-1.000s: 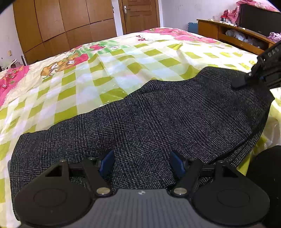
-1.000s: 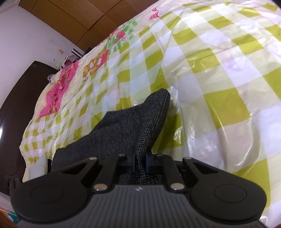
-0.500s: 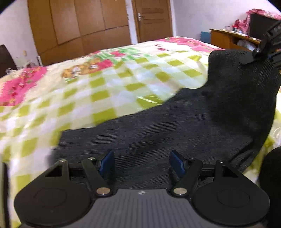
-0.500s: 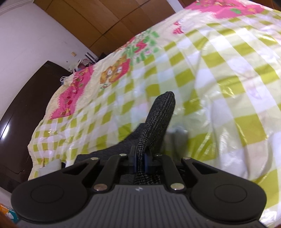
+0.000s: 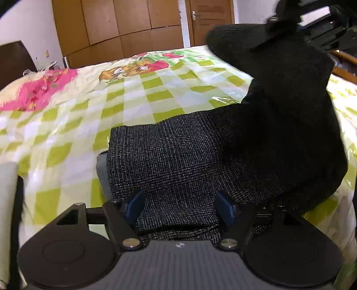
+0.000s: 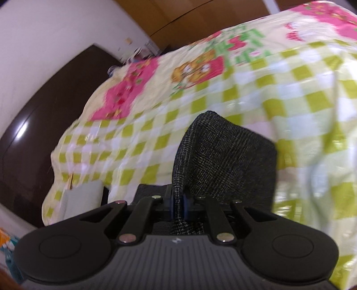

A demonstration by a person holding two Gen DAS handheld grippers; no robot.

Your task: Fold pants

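Observation:
Dark grey checked pants (image 5: 178, 160) lie on a bed with a yellow-green checked cover (image 5: 138, 93). My left gripper (image 5: 179, 208) is open, its blue-padded fingers (image 5: 133, 206) spread over the near part of the pants. My right gripper (image 6: 177, 207) is shut on one end of the pants (image 6: 223, 156) and holds it raised above the bed. In the left wrist view the right gripper (image 5: 312, 24) is at the top right with the lifted cloth hanging under it.
Wooden wardrobe (image 5: 125, 29) and a door (image 5: 209, 20) stand beyond the bed. A dark headboard (image 6: 40, 107) is at the left. A wooden cabinet edge (image 5: 343, 64) is at the right. A grey object (image 6: 82, 196) sits by the bed's near left edge.
My right gripper has lifted its end of the pants higher and carried it leftward over the rest. The flat part of the pants now looks shorter. My left gripper stayed open.

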